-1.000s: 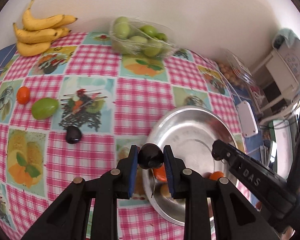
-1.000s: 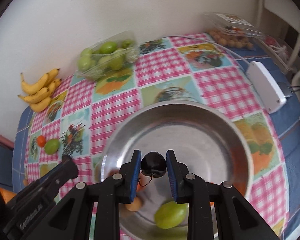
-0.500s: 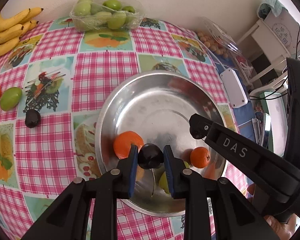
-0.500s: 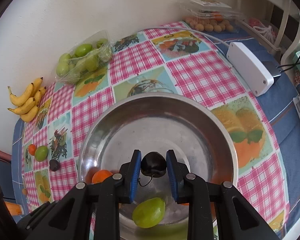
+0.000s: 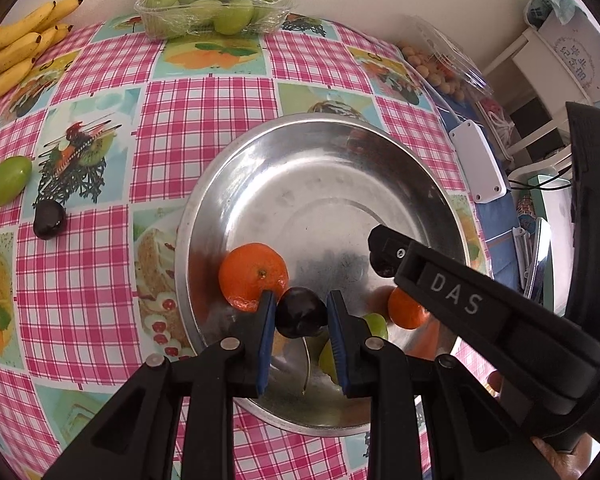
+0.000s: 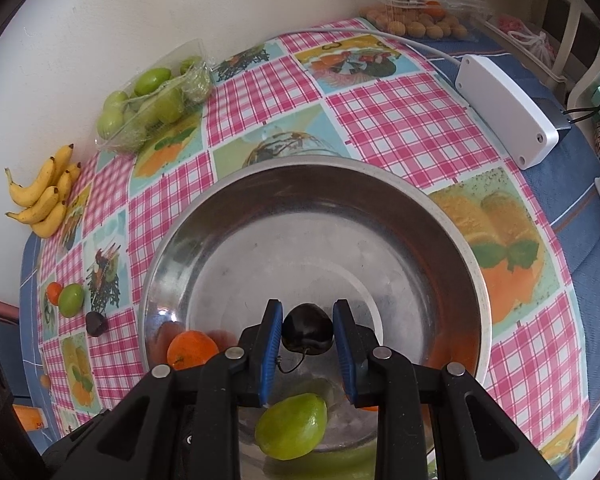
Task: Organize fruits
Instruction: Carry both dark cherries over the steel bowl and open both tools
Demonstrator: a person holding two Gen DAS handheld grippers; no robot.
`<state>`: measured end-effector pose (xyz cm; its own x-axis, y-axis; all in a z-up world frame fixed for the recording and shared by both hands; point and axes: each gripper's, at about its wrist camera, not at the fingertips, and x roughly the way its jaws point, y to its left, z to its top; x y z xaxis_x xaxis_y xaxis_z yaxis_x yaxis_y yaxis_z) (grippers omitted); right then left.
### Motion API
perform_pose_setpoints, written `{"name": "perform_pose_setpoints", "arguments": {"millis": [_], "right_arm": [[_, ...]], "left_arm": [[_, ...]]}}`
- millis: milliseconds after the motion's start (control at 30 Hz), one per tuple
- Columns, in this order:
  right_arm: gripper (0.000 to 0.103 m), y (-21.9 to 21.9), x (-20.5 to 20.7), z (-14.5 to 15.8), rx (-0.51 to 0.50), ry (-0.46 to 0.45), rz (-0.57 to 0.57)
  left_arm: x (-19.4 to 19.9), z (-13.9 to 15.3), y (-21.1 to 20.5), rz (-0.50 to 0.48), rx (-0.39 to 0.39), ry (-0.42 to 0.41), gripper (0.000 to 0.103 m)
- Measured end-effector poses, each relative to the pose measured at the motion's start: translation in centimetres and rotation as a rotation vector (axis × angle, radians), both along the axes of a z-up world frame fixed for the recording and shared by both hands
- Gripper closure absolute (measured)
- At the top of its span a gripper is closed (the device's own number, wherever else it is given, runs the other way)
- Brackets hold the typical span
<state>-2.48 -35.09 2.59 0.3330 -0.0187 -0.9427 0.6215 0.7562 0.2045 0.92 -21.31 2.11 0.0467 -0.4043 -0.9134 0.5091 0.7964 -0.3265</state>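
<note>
Fingers of left gripper (image 5: 301, 316) clamped on dark plum (image 5: 300, 312), over near side of steel bowl (image 5: 204, 216). Right gripper (image 6: 307, 330) likewise clamps second dark plum (image 6: 307, 329) above bowl. Inside: oranges (image 5: 253, 276), green fruit (image 6: 292, 426). Beyond bowl: third plum (image 5: 49, 219) on bench, bananas (image 5: 16, 52).

Each camera rode on its own hand-held gripper and looked steeply down along the fingers, close over the bowl (image 5: 204, 208) on the table (image 5: 204, 120). The left view looked from the bowl's near-left side toward the wall and caught the right hand-held gripper (image 5: 384, 256) crossing its lower right. The right view looked from the bowl's (image 6: 476, 280) near edge, farther right. Both views shared the bowl, the bananas (image 5: 16, 56) (image 6: 44, 196) and the white box (image 5: 478, 168) (image 6: 508, 112).
</note>
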Motion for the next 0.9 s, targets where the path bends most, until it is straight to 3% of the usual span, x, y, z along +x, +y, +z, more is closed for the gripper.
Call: {"name": "perform_pose_setpoints", "arguments": {"millis": [400, 600, 900], "right_arm": [[0.072, 0.0, 0.1, -0.2, 0.017, 0.003, 0.005], [0.059, -0.4, -0.2, 0.5, 0.015, -0.018, -0.002], [0.053, -0.4, -0.5, 2.6, -0.015, -0.066, -0.001]], "left_arm": [[0.0, -0.2, -0.3, -0.009, 0.012, 0.010, 0.074], [-0.1, 0.4, -0.4, -0.013, 0.001, 0.007, 0.068], [1.4, 2.2, 1.8, 0.068, 0.003, -0.050, 0.065]]}}
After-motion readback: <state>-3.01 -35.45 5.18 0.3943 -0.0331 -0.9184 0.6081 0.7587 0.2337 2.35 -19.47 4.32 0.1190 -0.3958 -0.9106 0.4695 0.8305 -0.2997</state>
